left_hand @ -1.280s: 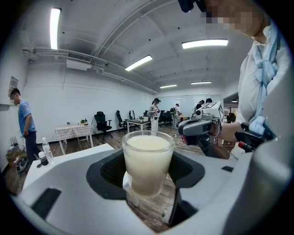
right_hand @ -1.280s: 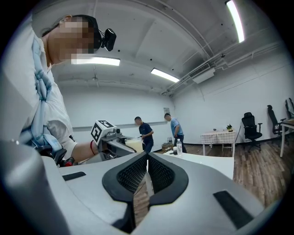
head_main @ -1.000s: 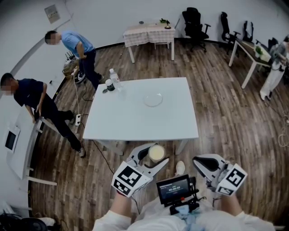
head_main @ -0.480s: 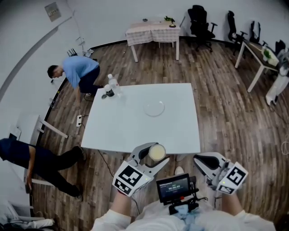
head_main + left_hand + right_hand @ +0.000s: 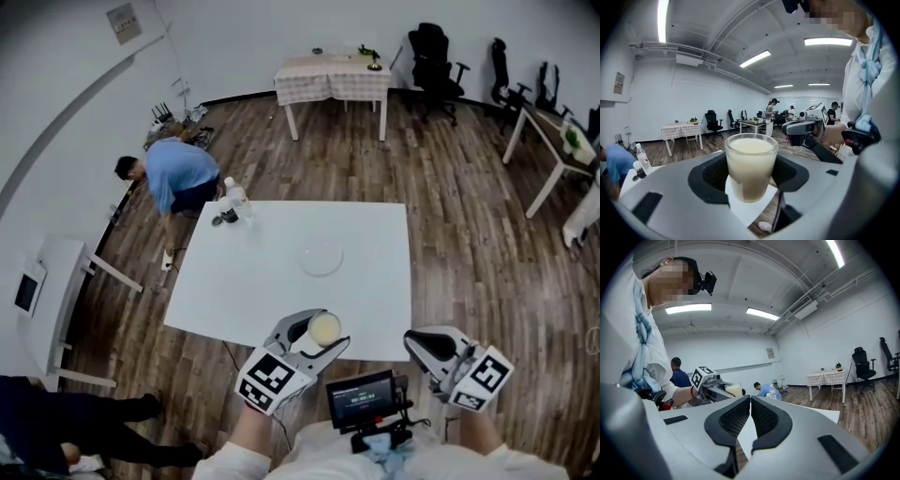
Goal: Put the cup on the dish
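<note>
White rectangular tabletop (image 5: 253,281), clear round dish (image 5: 322,259), cylindrical milky glass cup (image 5: 751,166)

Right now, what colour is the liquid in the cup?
Creamy off-white, in a clear cup; clearest in the left gripper view.

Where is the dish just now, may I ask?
Head view: the dish lies near the middle of the white table, beyond the cup in the left tongs.

One cup (image 5: 325,328), one dish (image 5: 322,259), one white table (image 5: 253,291), one water bottle (image 5: 235,193), two grippers (image 5: 313,335) (image 5: 418,345).
</note>
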`<state>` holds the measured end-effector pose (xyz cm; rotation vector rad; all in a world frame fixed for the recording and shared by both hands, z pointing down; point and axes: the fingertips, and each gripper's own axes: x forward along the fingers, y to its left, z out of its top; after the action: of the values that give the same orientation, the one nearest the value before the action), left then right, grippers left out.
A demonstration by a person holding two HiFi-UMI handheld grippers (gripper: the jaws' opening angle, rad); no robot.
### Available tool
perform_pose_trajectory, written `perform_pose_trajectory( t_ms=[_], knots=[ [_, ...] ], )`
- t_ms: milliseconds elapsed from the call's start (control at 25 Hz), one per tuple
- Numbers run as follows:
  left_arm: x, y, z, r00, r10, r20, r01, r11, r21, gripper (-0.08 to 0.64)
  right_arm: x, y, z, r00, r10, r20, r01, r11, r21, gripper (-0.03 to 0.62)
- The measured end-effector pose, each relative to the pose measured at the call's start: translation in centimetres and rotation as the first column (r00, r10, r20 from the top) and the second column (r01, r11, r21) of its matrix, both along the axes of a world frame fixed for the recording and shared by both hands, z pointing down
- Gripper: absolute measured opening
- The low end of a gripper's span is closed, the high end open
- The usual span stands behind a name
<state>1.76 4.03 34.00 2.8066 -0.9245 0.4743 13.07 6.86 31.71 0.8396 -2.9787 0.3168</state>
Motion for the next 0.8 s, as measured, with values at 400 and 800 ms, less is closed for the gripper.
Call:
perform_pose_trajectory(
  t_ms=[400, 800],
  knots=[
    [1.2, -5.3, 2.0, 0.997, -0.079, -0.007, 0.079, 0.997, 0.001, 0.258, 1.6, -5.5, 2.0, 0.996, -0.090, -0.013, 0.089, 0.996, -0.023, 0.031],
    [0.8, -10.5, 5.5, 0.996, -0.084, -0.007, 0.084, 0.996, -0.012, 0.258, 0.5, -9.6, 5.0, 0.993, -0.119, -0.015, 0.117, 0.989, -0.093, 0.032]
  ],
)
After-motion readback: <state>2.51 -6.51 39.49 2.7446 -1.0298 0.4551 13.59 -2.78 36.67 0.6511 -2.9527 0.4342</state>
